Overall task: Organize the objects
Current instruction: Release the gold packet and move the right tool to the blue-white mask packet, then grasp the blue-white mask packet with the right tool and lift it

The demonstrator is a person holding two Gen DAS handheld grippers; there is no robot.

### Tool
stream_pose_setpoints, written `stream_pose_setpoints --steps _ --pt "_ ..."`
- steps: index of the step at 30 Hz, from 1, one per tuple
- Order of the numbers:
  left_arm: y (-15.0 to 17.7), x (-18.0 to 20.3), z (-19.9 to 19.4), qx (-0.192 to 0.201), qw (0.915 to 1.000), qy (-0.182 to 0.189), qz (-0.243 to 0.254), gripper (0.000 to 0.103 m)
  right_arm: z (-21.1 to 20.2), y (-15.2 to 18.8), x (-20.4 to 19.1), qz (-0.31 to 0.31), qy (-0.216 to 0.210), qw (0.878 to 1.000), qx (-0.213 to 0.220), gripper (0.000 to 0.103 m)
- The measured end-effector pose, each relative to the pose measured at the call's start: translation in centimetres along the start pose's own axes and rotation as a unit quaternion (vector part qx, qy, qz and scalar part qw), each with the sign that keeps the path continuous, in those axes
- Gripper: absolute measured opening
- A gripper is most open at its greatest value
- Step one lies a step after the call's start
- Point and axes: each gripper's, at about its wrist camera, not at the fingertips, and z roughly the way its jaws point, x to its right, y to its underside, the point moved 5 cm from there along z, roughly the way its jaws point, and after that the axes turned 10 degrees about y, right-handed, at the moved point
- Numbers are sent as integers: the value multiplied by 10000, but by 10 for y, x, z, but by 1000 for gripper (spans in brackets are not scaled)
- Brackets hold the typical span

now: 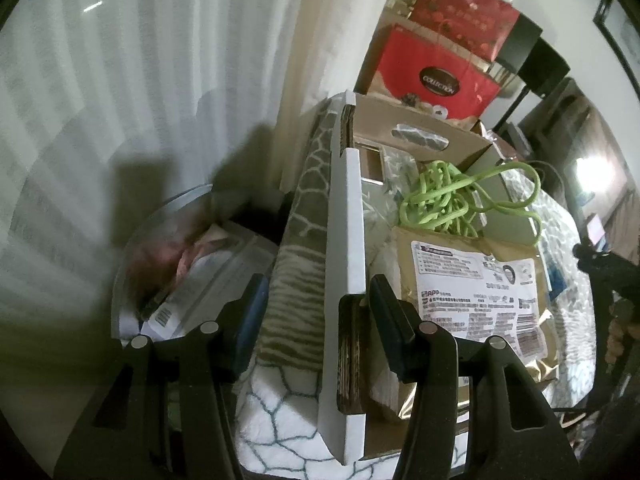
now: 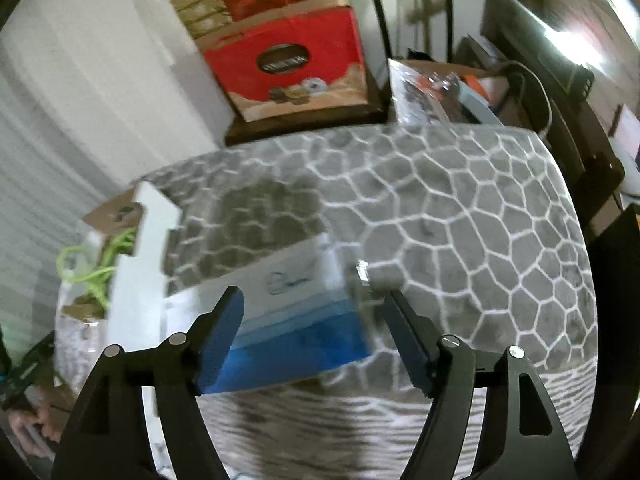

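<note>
the left gripper (image 1: 316, 320) straddles the box (image 1: 346, 240) wall, jaws spread and not pressing it. inside lie a packet (image 1: 476, 280) and green cord (image 1: 452, 196). the right gripper (image 2: 316, 328) gapes over a blue-white carton (image 2: 292, 320) on the patterned cover (image 2: 460, 220). red boxes (image 2: 288, 56) stand beyond.

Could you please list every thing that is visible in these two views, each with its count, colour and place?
cardboard box: one, white outside, brown inside, on the patterned cover
green cord: one, bright green, tangled inside the box
printed pouch: one, tan with white label, in the box
blue-and-white box: one, on the cover, between the right gripper's fingers
patterned cover: one, grey with white lines
red gift boxes: two, stacked behind
left gripper: black, straddling the box wall
right gripper: black, open
</note>
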Motion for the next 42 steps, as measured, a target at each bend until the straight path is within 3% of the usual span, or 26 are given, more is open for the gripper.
stream_pose_setpoints --steps 13,16,21,24,29,30,31,42 --pt "2 -2 2 -48 10000 11 -63 49 38 18 -7 -598 313 9972 -308 75" --pt "2 -1 4 -56 10000 31 -75 49 38 23 -19 -954 610 9934 -178 63" --pt "4 -1 5 -71 9999 60 -91 49 33 23 -21 -916 708 9931 -163 16" --pt "4 -2 5 -61 9999 116 -81 49 32 21 -17 -801 577 9950 -172 8" --pt "5 -3 7 -86 9996 225 -129 47 19 13 -10 -371 93 9992 -80 4" --pt "5 -2 7 -89 9996 245 -103 41 14 11 -9 -303 12 9995 -44 3" --pt "5 -1 8 -99 9996 266 -89 36 11 9 -8 -267 -35 9996 -14 3" --pt "4 15 6 -101 9997 123 195 18 -30 -3 -10 -149 -366 9988 304 2"
